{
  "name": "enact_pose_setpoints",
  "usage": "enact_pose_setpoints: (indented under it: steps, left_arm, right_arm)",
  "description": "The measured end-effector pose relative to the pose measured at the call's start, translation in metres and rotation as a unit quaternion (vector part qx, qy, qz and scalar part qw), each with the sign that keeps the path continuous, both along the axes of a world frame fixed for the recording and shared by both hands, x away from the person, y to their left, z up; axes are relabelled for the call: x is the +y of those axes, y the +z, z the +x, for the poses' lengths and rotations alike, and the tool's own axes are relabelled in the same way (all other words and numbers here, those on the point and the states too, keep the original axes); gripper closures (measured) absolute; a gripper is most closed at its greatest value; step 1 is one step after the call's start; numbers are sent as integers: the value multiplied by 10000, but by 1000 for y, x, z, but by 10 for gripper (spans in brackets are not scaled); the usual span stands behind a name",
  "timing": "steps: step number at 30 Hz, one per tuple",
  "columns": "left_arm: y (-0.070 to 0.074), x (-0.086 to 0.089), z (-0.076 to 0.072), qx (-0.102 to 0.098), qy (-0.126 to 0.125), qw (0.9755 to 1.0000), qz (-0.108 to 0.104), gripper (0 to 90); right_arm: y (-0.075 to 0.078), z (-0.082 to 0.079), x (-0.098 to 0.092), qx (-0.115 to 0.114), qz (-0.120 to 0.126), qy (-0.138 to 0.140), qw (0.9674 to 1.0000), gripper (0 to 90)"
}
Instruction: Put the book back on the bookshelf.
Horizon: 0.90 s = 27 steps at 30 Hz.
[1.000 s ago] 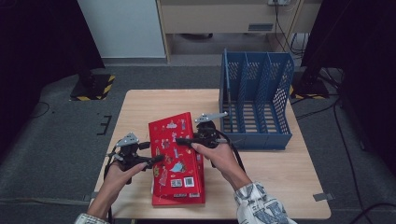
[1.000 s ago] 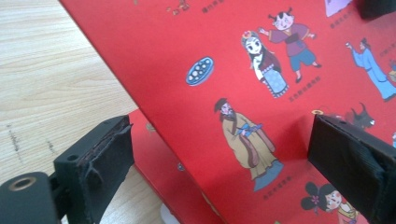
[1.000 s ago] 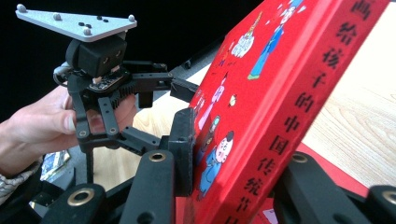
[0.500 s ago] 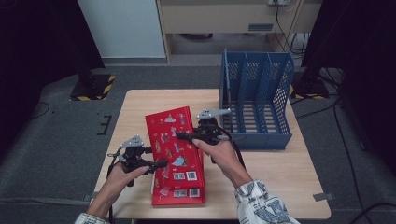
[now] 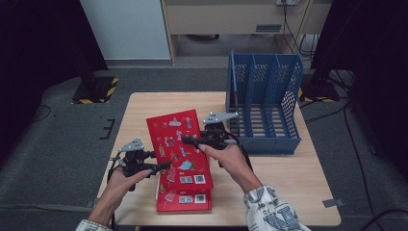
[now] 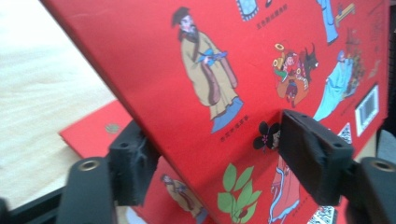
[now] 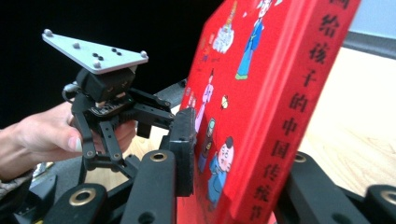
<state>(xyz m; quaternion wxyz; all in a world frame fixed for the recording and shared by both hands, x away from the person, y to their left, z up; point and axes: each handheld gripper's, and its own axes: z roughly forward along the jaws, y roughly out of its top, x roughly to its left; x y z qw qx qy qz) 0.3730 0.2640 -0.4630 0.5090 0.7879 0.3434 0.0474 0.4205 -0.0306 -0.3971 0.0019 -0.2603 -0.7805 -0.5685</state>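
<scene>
A red picture book [image 5: 175, 139] is tilted up off the table, its cover of drawn figures facing me [image 6: 187, 56]. My right gripper [image 5: 190, 140] is shut on its right edge near the spine, with the book upright between the jaws [image 7: 240, 158]. My left gripper [image 5: 161, 167] has just been closing its jaws on the book's lower left edge. One pad lies on the cover and the other behind it [image 6: 205, 144]. In the right gripper view the left gripper [image 7: 154, 114] reaches the cover from the far side. A second red book [image 5: 185, 202] lies flat underneath.
A blue slotted file rack [image 5: 264, 101] stands at the back right of the wooden table [image 5: 288, 183], close behind my right hand. Dark floor surrounds the table, with cables at the right.
The right gripper has tipped the top book up and a little to the left. The left gripper's jaws have closed onto the book's lower left edge.
</scene>
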Motion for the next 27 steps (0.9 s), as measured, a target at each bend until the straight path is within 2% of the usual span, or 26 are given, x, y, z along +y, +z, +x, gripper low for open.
enact_pose_setpoints:
  steps: [5, 14, 23, 27]
  left_arm:
    - [4, 2, -1, -142, 54, 9999, 22, 390]
    - [12, 5, -4, -418, 116, 9988, 220, 464]
    - [20, 6, -7, -740, 238, 9960, 438, 512]
    - [22, 8, -8, -840, 303, 9948, 490, 527]
  right_arm:
    - [1, 0, -2, -66, 19, 31, 10000, 679]
    - [2, -1, -4, -250, 10, 54, 9997, 654]
    - [1, -2, -5, -325, -53, 63, 9994, 634]
    - [1, -3, -4, -440, -113, 87, 9989, 629]
